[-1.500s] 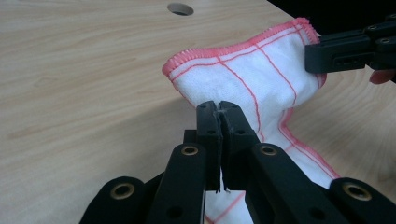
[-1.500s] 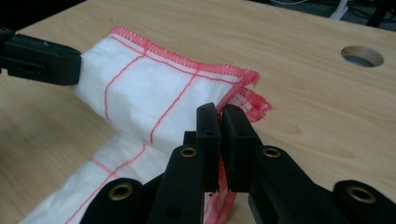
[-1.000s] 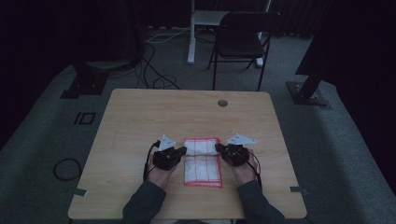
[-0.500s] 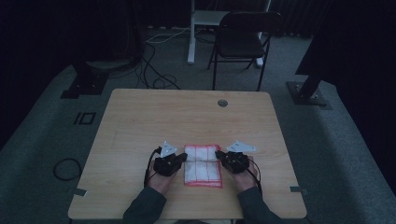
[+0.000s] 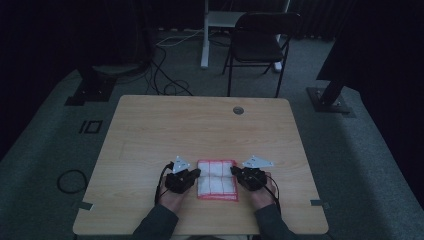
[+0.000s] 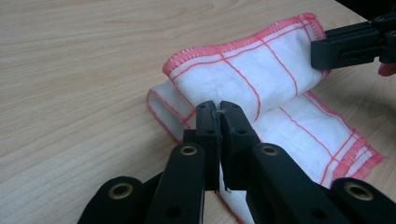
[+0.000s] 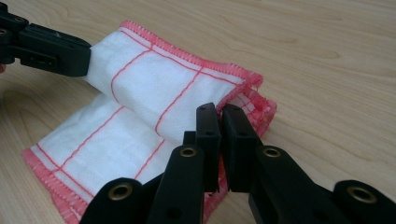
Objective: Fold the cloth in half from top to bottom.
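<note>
White cotton with red grid lines and a red stitched hem, the cloth (image 5: 217, 179) lies on the pale wooden surface (image 5: 200, 130) near its near edge, roughly midway between the two near corners. It is being folded: the upper layer arches over the lower one, which lies flat on the wood with its hemmed edge showing below the fold.

The left hand-held gripper (image 5: 194, 173) is at the cloth's left edge, its jaws clamped tight on the fabric; in the left gripper view (image 6: 219, 116) a thin edge of cloth is pinched between the closed black jaws, with the raised fold just beyond them. The right hand-held gripper (image 5: 235, 172) is at the cloth's right edge, also closed on the fabric; in the right gripper view (image 7: 220, 122) its jaws meet at the hemmed corner of the folded layer.

Each gripper view shows the other hand-held gripper's jaws farther off, holding the opposite end of the same raised layer. The person's forearms, in dark sleeves, come in over the near edge.

Beyond the far edge a folding chair (image 5: 260, 45) stands on grey carpet.
</note>
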### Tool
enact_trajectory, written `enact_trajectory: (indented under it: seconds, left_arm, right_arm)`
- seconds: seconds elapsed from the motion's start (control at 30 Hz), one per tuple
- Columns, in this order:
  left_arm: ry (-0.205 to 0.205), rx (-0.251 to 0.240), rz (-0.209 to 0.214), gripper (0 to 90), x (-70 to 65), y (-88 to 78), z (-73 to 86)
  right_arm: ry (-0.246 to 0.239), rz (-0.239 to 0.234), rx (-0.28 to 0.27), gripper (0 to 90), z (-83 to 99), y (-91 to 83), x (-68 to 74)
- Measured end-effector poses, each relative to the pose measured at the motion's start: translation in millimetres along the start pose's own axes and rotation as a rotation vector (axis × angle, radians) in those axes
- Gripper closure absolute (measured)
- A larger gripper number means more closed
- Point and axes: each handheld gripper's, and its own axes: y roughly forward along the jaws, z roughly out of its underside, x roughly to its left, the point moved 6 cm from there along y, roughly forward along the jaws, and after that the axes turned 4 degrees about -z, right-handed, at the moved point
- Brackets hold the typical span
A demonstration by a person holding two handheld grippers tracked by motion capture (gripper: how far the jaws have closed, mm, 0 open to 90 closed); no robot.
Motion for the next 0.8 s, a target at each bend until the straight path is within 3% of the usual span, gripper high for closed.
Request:
enact_trajectory:
  seconds: [0.3,0.4,0.7,0.8]
  left_arm:
    - [0.005,0.022,-0.001,86.0,-1.9,0.7,8.4]
    - [-0.003,0.012,0.004,80.0,-0.5,-1.6,7.7]
    - [-0.065,-0.052,-0.017,62.1,14.6,-6.7,-20.4]
    - [-0.072,-0.049,-0.018,57.9,16.2,-3.1,-25.8]
  right_arm:
    - [0.005,-0.002,0.007,86.4,4.0,-0.5,1.4]
    - [0.007,0.0,0.011,86.4,5.8,0.1,1.4]
    - [0.009,0.002,0.014,86.4,6.7,0.6,1.6]
    - [0.011,0.002,0.014,86.4,6.7,0.6,1.6]
